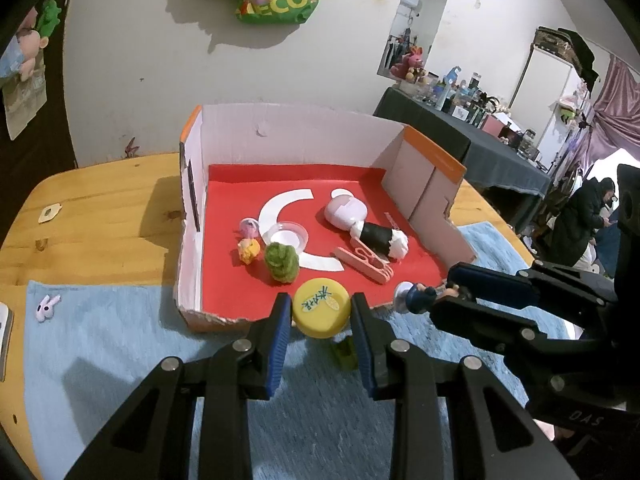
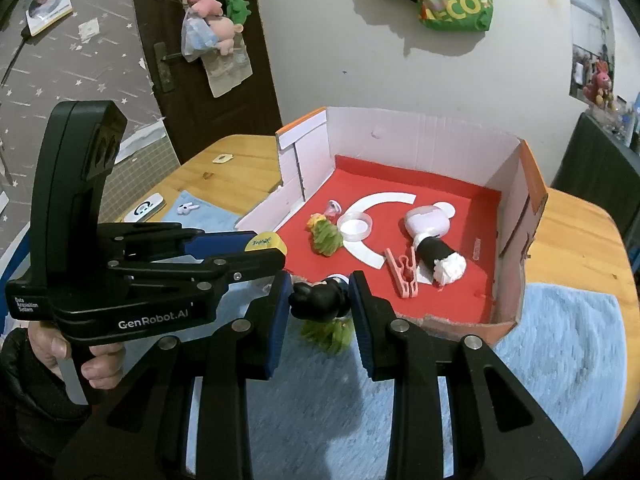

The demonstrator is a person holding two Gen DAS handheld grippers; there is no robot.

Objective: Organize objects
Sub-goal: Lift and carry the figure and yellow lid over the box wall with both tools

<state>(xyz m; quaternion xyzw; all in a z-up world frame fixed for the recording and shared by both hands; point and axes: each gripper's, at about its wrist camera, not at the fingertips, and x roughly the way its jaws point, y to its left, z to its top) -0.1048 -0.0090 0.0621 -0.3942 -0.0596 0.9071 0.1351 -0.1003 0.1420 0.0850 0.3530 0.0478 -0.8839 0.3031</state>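
Observation:
My left gripper (image 1: 320, 305) is shut on a yellow bottle cap (image 1: 320, 314) at the torn front edge of the cardboard box (image 1: 304, 132). In the right wrist view the left gripper (image 2: 272, 247) holds the cap (image 2: 265, 241) left of the box (image 2: 420, 136). My right gripper (image 2: 320, 286) is shut on a small dark toy figure (image 2: 318, 300). In the left wrist view the right gripper (image 1: 442, 293) holds that figure (image 1: 418, 298) just right of the cap. A green item (image 2: 330, 334) lies on the cloth under the figure.
The box's red floor (image 1: 232, 264) holds a green fuzzy toy (image 1: 282, 261), a clear dish (image 1: 288, 236), a lilac case (image 1: 342, 210), a black-and-white roll (image 1: 382, 238) and a pink peg (image 1: 366, 262). A blue towel (image 1: 100, 340) covers the wooden table (image 1: 100, 208); a rabbit clip (image 1: 48, 307) lies on it.

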